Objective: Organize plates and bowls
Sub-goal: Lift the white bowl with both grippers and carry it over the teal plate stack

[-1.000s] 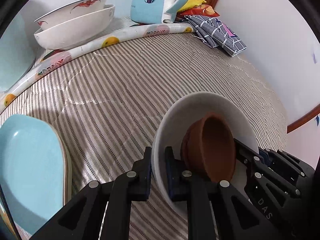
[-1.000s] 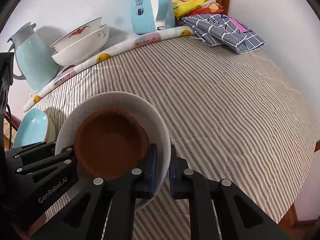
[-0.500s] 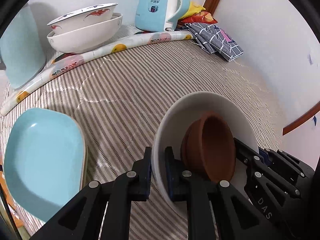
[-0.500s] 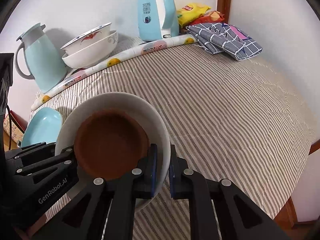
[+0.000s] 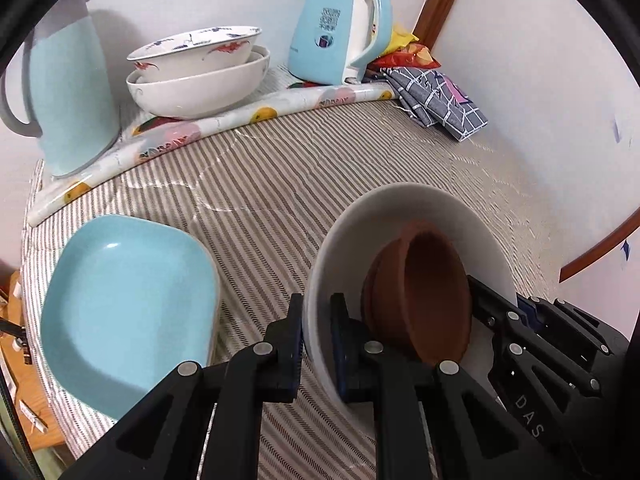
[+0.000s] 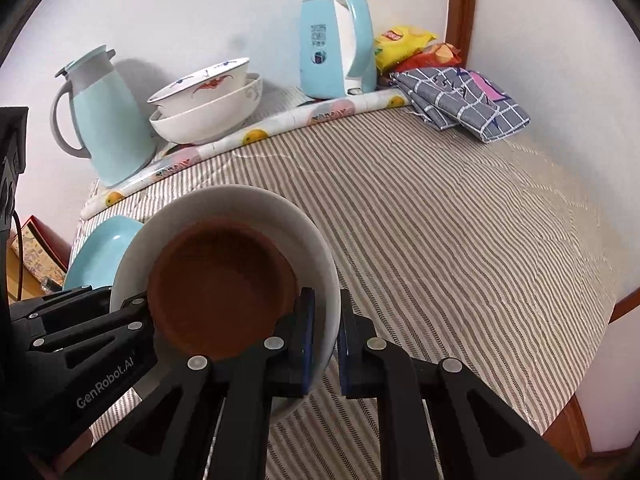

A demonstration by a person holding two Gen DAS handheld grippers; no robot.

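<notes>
Left wrist view puts my left gripper (image 5: pixel 316 344) nearest, its jaws clenched on the near-left rim of the white bowl (image 5: pixel 400 208), one finger outside the wall and one inside. The brown bowl (image 5: pixel 424 292) sits nested in it, leaning toward the far side. Across the bowl my right gripper (image 6: pixel 324 340) bites the opposite rim the same way, so I carry the pair between both hands, clear of the striped cloth (image 5: pixel 280 184), tilted somewhat, not level. Just left of my left gripper lies the blue plate (image 5: pixel 124 308), flat on the cloth near the table edge. Well beyond, straight ahead and a little left, stands the bowl stack (image 5: pixel 200 76): a painted bowl set in a plain white one, on the fruit-print mat (image 5: pixel 256 114), between the blue jug (image 5: pixel 72 92) and the kettle (image 5: pixel 340 32). I judge the stack to be where my load goes, so the move runs forward and leftward, away from me, and my left hand is on the nearer side to it. The checked cloth (image 5: pixel 444 100) at far right lies off that line.
</notes>
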